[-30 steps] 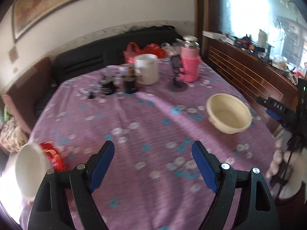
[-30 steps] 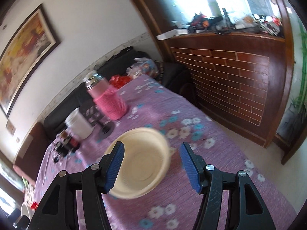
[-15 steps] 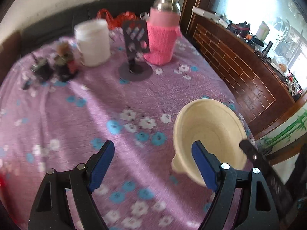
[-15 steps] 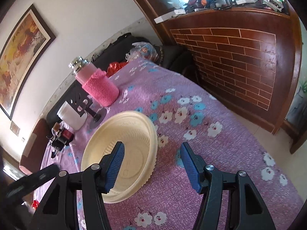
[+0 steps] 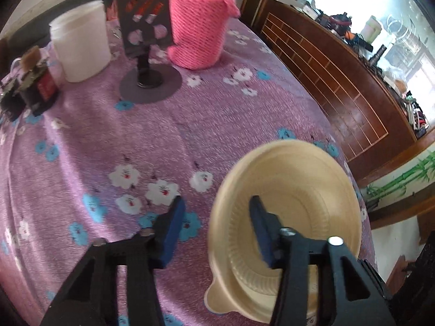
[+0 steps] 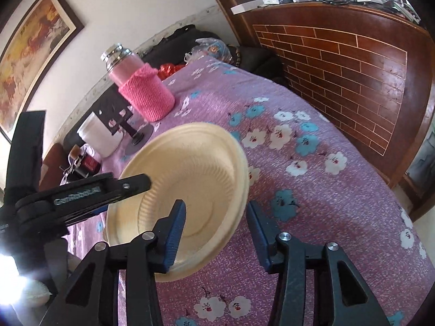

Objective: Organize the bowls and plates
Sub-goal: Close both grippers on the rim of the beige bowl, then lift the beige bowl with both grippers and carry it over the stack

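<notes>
A cream plastic bowl (image 5: 299, 190) sits on the purple flowered tablecloth (image 5: 136, 141) near the table's right edge. My left gripper (image 5: 217, 222) is open and straddles the bowl's near-left rim, its right finger inside the bowl and its left finger outside over the cloth. In the right wrist view the bowl (image 6: 195, 168) lies just ahead of my right gripper (image 6: 216, 225), which is open; its left finger overlaps the bowl's near rim and its right finger is outside. The left gripper's black arm (image 6: 81, 193) reaches in from the left.
A pink knit-covered flask (image 5: 201, 24), a black phone stand (image 5: 146, 54), a white jar (image 5: 80, 43) and small dark jars (image 5: 35, 87) stand at the back of the table. A wooden brick-pattern counter (image 6: 353, 68) runs along the right beyond the table edge.
My left gripper has moved right and forward to the bowl, so one finger now sits inside it. The bowl looms larger in both views. My right gripper has closed in on the bowl's rim.
</notes>
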`<state>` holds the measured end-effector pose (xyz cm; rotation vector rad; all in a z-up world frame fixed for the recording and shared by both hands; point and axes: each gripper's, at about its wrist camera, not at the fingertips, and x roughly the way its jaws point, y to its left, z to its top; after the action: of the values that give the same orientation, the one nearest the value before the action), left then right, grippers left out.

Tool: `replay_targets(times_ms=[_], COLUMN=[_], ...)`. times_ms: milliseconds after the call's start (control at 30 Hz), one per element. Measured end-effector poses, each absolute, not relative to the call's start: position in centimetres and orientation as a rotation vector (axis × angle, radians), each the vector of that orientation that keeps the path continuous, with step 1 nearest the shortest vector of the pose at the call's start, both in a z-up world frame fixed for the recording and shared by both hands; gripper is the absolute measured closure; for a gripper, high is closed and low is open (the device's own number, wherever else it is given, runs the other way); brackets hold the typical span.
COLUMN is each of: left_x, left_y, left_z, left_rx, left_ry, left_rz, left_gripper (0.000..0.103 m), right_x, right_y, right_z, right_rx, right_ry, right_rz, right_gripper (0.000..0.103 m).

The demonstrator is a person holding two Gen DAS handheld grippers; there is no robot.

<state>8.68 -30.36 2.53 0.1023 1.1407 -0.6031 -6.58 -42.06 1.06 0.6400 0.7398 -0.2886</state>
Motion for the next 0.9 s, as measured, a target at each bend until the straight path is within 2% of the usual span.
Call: replay_targets(times_ms=[33,67,167,467,700,900], left_x=[8.6,8.5,8.0,5.5,4.1,1.8], left_y=[-30.6,-30.7,-30.8,-27.5,-21.7,-15.2], left_z=[2.2,2.1,2.3,4.3,5.8,8.7], left_rx=[0.106,0.115,0.136,0.09,-0.006,-0.052], left_ry=[1.153,1.156,1.137,1.087,1.069,0.981], left_rz=[-0.611,-0.612,-0.618,-0.613,-0.57,-0.498], left_gripper=[0.078,0.083,0.086,0.087,0.087,0.087], right_x=[-6.5,-6.5,-6.6,-7.3,-7.2,-7.5], right_y=[-42.1,-42.1,-42.4,-42.0,-38.9,-33.3], right_z=[1.0,0.8,0.8,1.5,2.7,5.3], right_rx=[0.642,0.65,0.659,0.655,0.618,0.578], right_ry=[0.743,0.747,0.741,0.697,0.681,0.684], right_rz=[-0.288,-0.284,-0.292,-0.261,-0.14,-0.047], right_gripper=[0.065,0.068,0.073,0.086,0.087,0.087])
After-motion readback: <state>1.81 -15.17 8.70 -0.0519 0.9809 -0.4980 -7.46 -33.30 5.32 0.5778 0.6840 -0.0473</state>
